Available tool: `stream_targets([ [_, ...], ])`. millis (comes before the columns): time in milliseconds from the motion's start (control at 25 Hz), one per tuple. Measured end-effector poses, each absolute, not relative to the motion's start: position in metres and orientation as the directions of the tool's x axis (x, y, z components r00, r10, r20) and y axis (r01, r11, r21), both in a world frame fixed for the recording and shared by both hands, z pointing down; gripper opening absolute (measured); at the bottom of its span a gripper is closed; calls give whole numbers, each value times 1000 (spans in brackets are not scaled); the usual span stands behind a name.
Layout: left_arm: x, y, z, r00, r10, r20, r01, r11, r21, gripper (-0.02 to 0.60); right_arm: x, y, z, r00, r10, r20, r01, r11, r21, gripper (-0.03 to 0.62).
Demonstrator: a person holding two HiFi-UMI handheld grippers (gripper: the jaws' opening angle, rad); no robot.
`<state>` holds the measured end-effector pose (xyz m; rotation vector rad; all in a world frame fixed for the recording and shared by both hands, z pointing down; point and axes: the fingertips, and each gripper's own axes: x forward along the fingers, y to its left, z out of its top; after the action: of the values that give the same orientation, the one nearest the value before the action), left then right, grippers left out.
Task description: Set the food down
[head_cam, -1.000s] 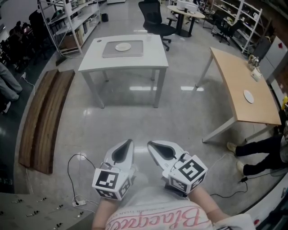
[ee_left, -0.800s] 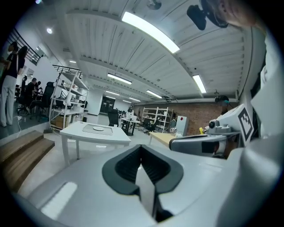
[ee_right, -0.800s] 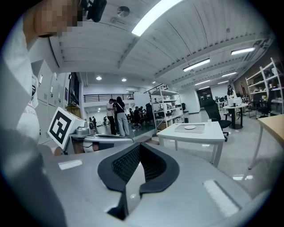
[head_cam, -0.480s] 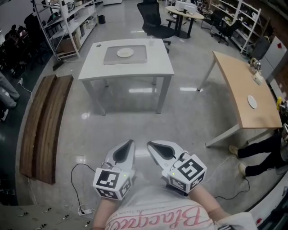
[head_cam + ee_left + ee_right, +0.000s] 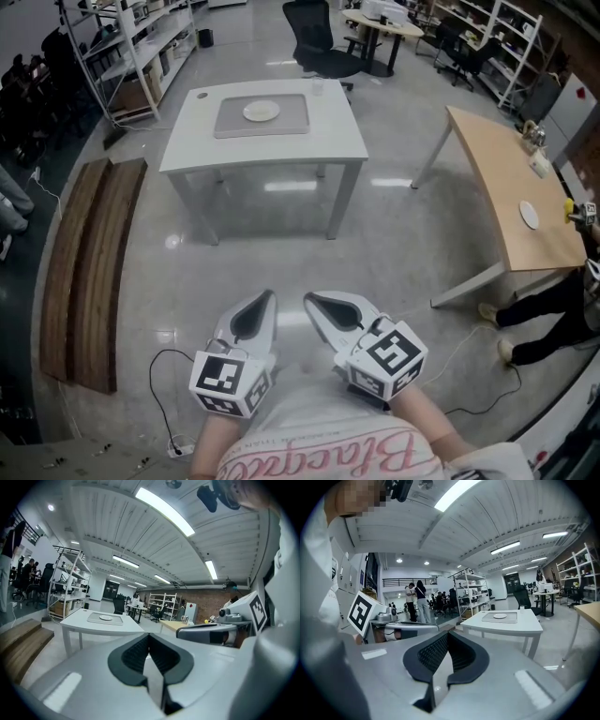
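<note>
The plate [image 5: 262,112] is resting on a grey mat [image 5: 232,122] at the far side of the white table [image 5: 197,142], well apart from both grippers. At this range it cannot be told whether food is lying on the plate. The same plate is showing in the left gripper view [image 5: 106,618] and in the right gripper view [image 5: 500,616], in each case far beyond the jaws.

The left gripper [image 5: 269,296] is pointing toward the white table, its jaws pressing together along their full length with nothing between them, as its own view [image 5: 149,635] confirms. The right gripper [image 5: 310,300] is sitting just beside it, also aimed at the table. Its jaws are likewise meeting pad to pad and carrying nothing [image 5: 446,633]. Both grippers are hovering over bare floor, close in front of the person's shirt [image 5: 328,450].

A wooden table [image 5: 497,178] is standing to the right, bearing a small white disc [image 5: 530,215]. An office chair [image 5: 317,37] is standing behind the white table. Wooden boards [image 5: 84,262] are lying on the floor at the left, and a cable [image 5: 161,361] is curling near them.
</note>
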<state>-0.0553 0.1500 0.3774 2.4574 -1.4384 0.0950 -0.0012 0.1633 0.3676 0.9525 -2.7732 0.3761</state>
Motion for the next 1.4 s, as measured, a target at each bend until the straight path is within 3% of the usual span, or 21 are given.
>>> stream_targets([
  [600,-65,100,387,477,-852,216,-872,-430,233,-2,-8,117,373,-789,-564,244,-605,783,-147,1],
  [840,-62,61,388,460,-860,222,-882,-414,225,-2,-15,84,375,-829,-499,252,-536,838,-102,2],
  [1160,-57,-5,384,433,-873,226,-897,-391,206,-2,0,6,375,-796,-542,270,-592,791,-155,2],
  [1400,-63,-56,374,404,-887,226,-909,-361,210,-2,-2,-46,365,-815,-515,265,-560,818,-133,2],
])
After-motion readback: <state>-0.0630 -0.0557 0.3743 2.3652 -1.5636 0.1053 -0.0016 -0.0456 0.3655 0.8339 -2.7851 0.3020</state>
